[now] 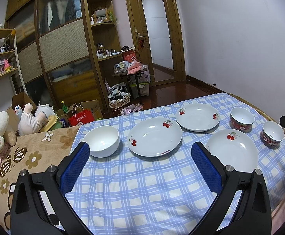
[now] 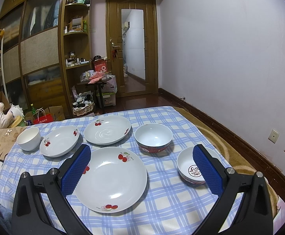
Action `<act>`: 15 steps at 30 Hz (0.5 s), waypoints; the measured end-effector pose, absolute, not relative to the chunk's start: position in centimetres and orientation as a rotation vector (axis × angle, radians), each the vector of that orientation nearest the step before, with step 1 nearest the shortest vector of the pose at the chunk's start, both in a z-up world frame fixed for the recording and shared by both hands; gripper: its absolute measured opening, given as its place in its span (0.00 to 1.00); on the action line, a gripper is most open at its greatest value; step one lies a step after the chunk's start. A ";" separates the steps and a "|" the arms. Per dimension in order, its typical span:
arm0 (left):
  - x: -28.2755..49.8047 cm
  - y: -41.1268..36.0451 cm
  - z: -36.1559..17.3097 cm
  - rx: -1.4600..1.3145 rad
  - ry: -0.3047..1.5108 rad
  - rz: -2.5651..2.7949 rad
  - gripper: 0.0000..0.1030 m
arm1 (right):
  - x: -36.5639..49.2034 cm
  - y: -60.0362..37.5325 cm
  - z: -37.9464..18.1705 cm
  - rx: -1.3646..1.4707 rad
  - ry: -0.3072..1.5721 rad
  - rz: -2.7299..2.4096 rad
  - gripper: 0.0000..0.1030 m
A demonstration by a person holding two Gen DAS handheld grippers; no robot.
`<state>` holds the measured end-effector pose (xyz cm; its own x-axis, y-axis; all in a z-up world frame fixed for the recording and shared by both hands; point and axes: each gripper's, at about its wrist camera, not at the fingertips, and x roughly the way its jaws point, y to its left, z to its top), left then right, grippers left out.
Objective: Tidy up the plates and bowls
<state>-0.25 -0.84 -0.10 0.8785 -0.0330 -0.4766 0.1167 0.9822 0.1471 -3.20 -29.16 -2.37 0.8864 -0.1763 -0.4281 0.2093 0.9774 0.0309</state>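
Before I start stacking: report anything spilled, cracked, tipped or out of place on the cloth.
Nothing stands out. Three cherry plates, the white bowl and two red-patterned bowls sit upright, apart and empty on the checked cloth; both grippers hover open.

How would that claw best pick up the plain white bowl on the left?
Probably by its rim. The white bowl stands upright and open, so the left claw, already open, could come from above and pinch the near wall, one finger inside, one outside.

wooden wardrobe [image 1: 62, 45], mirrored door [image 1: 158, 39], pale wall [image 1: 240, 39]
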 end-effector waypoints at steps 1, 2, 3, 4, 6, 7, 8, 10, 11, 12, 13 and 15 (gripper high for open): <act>-0.2 -0.9 -0.1 0.174 0.493 -0.078 0.99 | -3.2 -29.1 -2.3 0.077 0.439 -0.201 1.00; -0.2 -0.9 -0.1 0.174 0.493 -0.078 0.99 | -3.2 -29.2 -2.4 0.077 0.439 -0.201 1.00; -0.3 -0.9 -0.1 0.174 0.493 -0.078 0.99 | -3.2 -29.1 -2.3 0.078 0.439 -0.202 1.00; -0.3 -0.9 -0.1 0.175 0.492 -0.077 0.99 | -3.2 -29.2 -2.4 0.079 0.440 -0.201 1.00; -0.3 -0.9 -0.1 0.174 0.492 -0.079 0.99 | -3.2 -29.1 -2.3 0.078 0.440 -0.202 1.00; -0.3 -0.9 -0.1 0.174 0.492 -0.078 0.99 | -3.2 -29.1 -2.3 0.078 0.440 -0.202 1.00; -0.2 -0.9 -0.1 0.174 0.492 -0.078 0.99 | -3.2 -29.1 -2.3 0.075 0.439 -0.204 1.00; -0.3 -1.0 -0.1 0.175 0.493 -0.078 0.99 | -3.2 -29.2 -2.3 0.075 0.438 -0.201 1.00; -0.2 -0.9 -0.1 0.175 0.492 -0.078 0.99 | -3.1 -29.2 -2.7 0.075 0.438 -0.201 1.00; -0.2 -0.9 -0.1 0.175 0.492 -0.078 0.99 | -3.1 -29.1 -2.5 0.075 0.440 -0.202 1.00; -0.2 -0.9 -0.1 0.175 0.492 -0.078 0.99 | -3.1 -29.1 -2.5 0.075 0.440 -0.202 1.00; -0.2 -0.9 -0.1 0.175 0.493 -0.079 0.99 | -3.1 -29.2 -2.6 0.076 0.441 -0.203 1.00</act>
